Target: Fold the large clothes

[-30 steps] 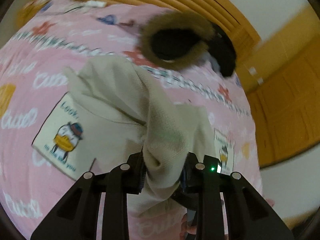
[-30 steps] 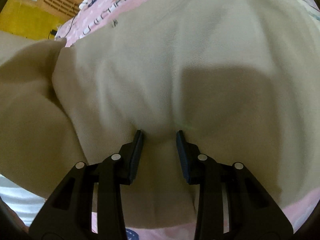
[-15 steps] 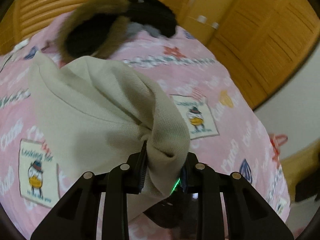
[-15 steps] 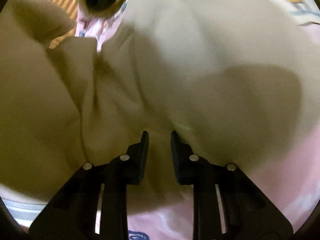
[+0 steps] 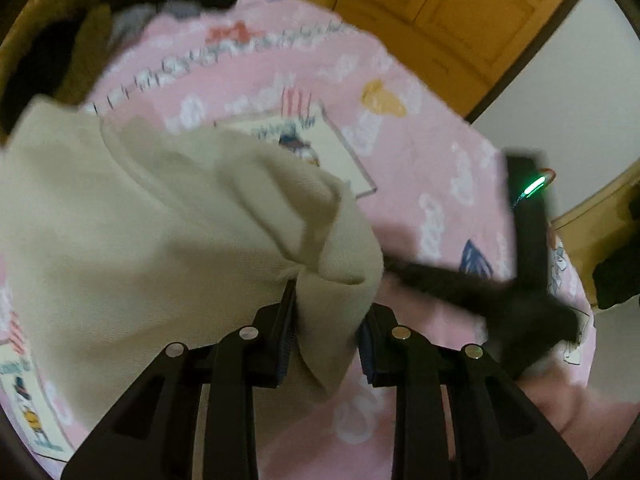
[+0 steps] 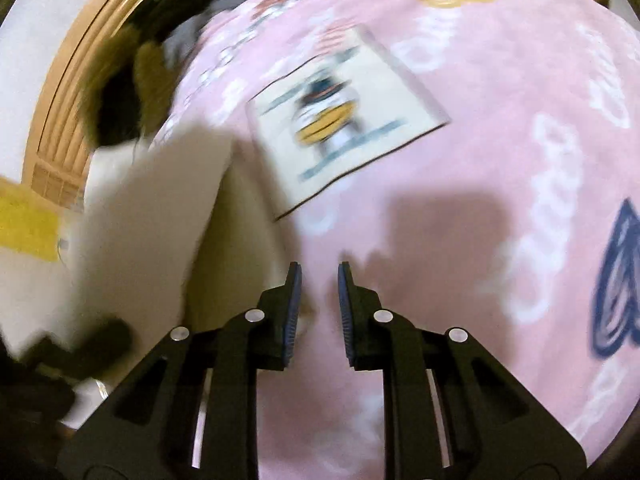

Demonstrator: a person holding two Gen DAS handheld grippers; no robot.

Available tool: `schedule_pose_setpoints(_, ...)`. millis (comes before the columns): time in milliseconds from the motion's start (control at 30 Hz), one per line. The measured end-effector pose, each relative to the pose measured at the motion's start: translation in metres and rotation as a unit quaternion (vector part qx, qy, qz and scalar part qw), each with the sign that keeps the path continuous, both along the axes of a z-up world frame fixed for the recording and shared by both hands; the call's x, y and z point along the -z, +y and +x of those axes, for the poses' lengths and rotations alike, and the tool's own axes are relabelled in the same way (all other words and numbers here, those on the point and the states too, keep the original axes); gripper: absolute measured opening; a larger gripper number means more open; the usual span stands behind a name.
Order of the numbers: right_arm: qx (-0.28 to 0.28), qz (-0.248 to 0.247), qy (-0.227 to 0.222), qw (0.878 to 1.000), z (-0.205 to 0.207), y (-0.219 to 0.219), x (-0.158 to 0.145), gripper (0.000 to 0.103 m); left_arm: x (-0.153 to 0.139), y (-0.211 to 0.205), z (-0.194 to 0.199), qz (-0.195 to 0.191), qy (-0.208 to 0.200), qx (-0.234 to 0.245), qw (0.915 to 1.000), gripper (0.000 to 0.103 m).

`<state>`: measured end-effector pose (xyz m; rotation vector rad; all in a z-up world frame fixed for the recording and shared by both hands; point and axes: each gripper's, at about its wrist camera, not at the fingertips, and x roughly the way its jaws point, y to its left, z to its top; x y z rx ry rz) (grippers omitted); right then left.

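- Gripping a bunched fold of the beige garment (image 5: 132,240), our left tongs (image 5: 326,312) are clamped on it, the cloth bulging up and out between the two fingers.
- From that pinch the garment spreads away to the left of the left wrist view and lies over the pink bedspread (image 5: 420,128), reaching up toward the top of the bed.
- In the right wrist view we see the garment (image 6: 160,216) only at the left side, blurred, with its near edge just beside the left finger of our right tongs.
- Our right tongs (image 6: 319,292) stand apart with nothing between the blue pads (image 6: 294,312); pink bedspread (image 6: 460,240) shows through the gap.
- From the left wrist view the right tongs (image 5: 520,280) appear as a dark smear at the right, with a green light (image 5: 534,188) above them.
- A cream patch with a cartoon duck (image 6: 340,128) is printed on the bedspread just ahead of the right tongs; the garment's far edge partly overlaps that patch (image 5: 312,148) in the left wrist view.
- A navy heart (image 6: 620,280) is printed at the right edge of the bedspread.
- A dark garment with a brown fur trim (image 5: 84,52) lies at the head of the bed, beyond the beige one.
- A slatted wooden headboard (image 6: 60,120) stands behind it, and wooden doors (image 5: 440,12) stand beyond the bed.
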<state>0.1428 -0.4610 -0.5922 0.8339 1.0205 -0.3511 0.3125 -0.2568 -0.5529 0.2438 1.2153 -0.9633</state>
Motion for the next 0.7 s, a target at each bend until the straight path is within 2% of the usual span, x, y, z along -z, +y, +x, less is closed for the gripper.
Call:
schedule_pose_setpoints(67, -0.007, -0.003, -0.009, 1.000, 0.003, -0.010, -0.009, 0.017, 0.019, -0.002, 0.002, 0.001, 0.022, -0.010, 0.9997, 0.025)
schedule_pose_setpoints(133, -0.024, -0.002, -0.020, 1.000, 0.011, -0.021, -0.018, 0.017, 0.027, -0.001, -0.003, 0.007, 0.020, -0.013, 0.9997, 0.025)
schedule_pose_setpoints(200, -0.052, 0.002, -0.039, 0.998, 0.027, -0.028, -0.032, 0.021, 0.031, -0.005, -0.013, 0.027, -0.005, -0.013, 0.9995, 0.026)
schedule_pose_setpoints(267, -0.109, 0.024, -0.059, 0.992, 0.062, -0.027, -0.052, 0.021, 0.034, -0.013, -0.026, 0.059, -0.051, -0.010, 0.9969, 0.028)
schedule_pose_setpoints(300, -0.144, 0.040, -0.065, 0.987, 0.085, -0.021, -0.060, 0.022, 0.035, -0.016, -0.031, 0.073, -0.070, -0.009, 0.9948, 0.029)
schedule_pose_setpoints(367, -0.223, 0.090, -0.057, 0.969, 0.129, -0.005, -0.068, 0.055, 0.037, -0.027, -0.045, 0.108, -0.126, -0.005, 0.9862, 0.032)
schedule_pose_setpoints(400, -0.252, 0.106, -0.056, 0.960, 0.145, 0.004, -0.071, 0.077, 0.038, -0.033, -0.054, 0.126, -0.158, -0.003, 0.9793, 0.034)
schedule_pose_setpoints(433, -0.300, 0.114, -0.048, 0.946, 0.168, 0.024, -0.075, 0.079, 0.040, -0.038, -0.061, 0.140, -0.182, -0.003, 0.9734, 0.037)
schedule_pose_setpoints(467, -0.335, 0.103, -0.031, 0.936, 0.186, 0.039, -0.075, 0.079, 0.041, -0.042, -0.070, 0.152, -0.203, -0.005, 0.9673, 0.040)
schedule_pose_setpoints(533, -0.394, 0.084, 0.015, 0.915, 0.218, 0.068, -0.066, 0.079, 0.041, -0.045, -0.078, 0.159, -0.221, -0.006, 0.9623, 0.048)
schedule_pose_setpoints(600, -0.417, 0.081, 0.055, 0.904, 0.239, 0.083, -0.050, 0.079, 0.037, -0.043, -0.083, 0.158, -0.227, -0.008, 0.9610, 0.049)
schedule_pose_setpoints(700, -0.429, 0.087, 0.094, 0.894, 0.262, 0.095, -0.024, 0.079, 0.027, -0.031, -0.082, 0.146, -0.210, -0.018, 0.9665, 0.049)
